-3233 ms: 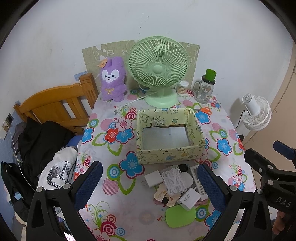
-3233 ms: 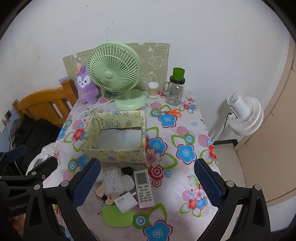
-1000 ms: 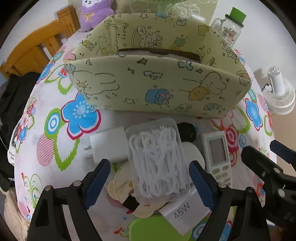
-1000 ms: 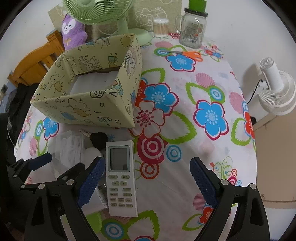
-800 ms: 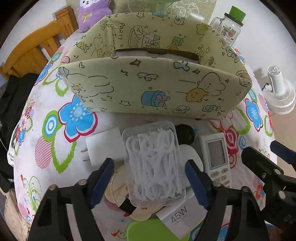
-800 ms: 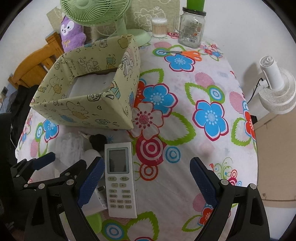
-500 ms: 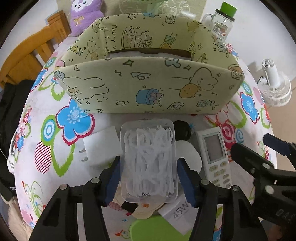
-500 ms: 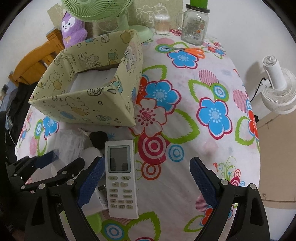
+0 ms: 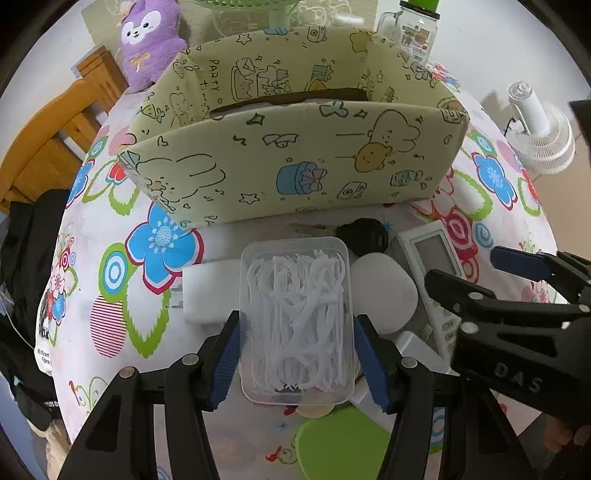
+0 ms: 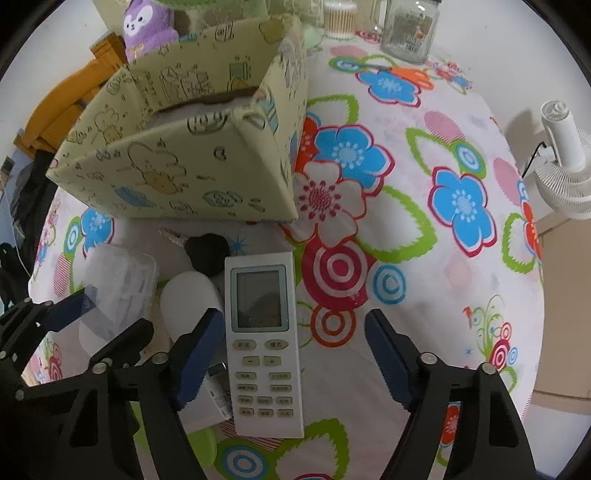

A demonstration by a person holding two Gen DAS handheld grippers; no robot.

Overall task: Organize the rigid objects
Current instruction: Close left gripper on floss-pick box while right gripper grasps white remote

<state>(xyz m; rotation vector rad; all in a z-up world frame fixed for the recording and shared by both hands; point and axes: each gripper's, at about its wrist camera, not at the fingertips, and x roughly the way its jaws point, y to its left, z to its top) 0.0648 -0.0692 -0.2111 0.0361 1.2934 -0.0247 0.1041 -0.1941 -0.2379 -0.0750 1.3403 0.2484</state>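
Note:
My left gripper (image 9: pixel 297 354) is shut on a clear plastic box of white floss picks (image 9: pixel 295 317), both blue pads against its long sides; it also shows in the right wrist view (image 10: pixel 118 288). My right gripper (image 10: pixel 293 354) is open, its fingers either side of the lower half of a white remote control (image 10: pixel 264 339) lying flat on the table. The remote also shows in the left wrist view (image 9: pixel 432 258). A yellow cartoon-print box (image 9: pixel 295 158) stands open just beyond the pile, and in the right wrist view (image 10: pixel 173 166).
Around the floss box lie a white charger (image 9: pixel 207 291), a white oval case (image 9: pixel 384 291), a black key fob (image 9: pixel 364 236) and a green oval item (image 9: pixel 343 443). Behind the box stand a purple plush (image 9: pixel 151 40) and a glass jar (image 10: pixel 408 29). A wooden chair (image 9: pixel 55 129) stands left.
My left gripper came down over the pile and closed on the floss pick box. My right gripper moved closer over the remote and narrowed around it, still open.

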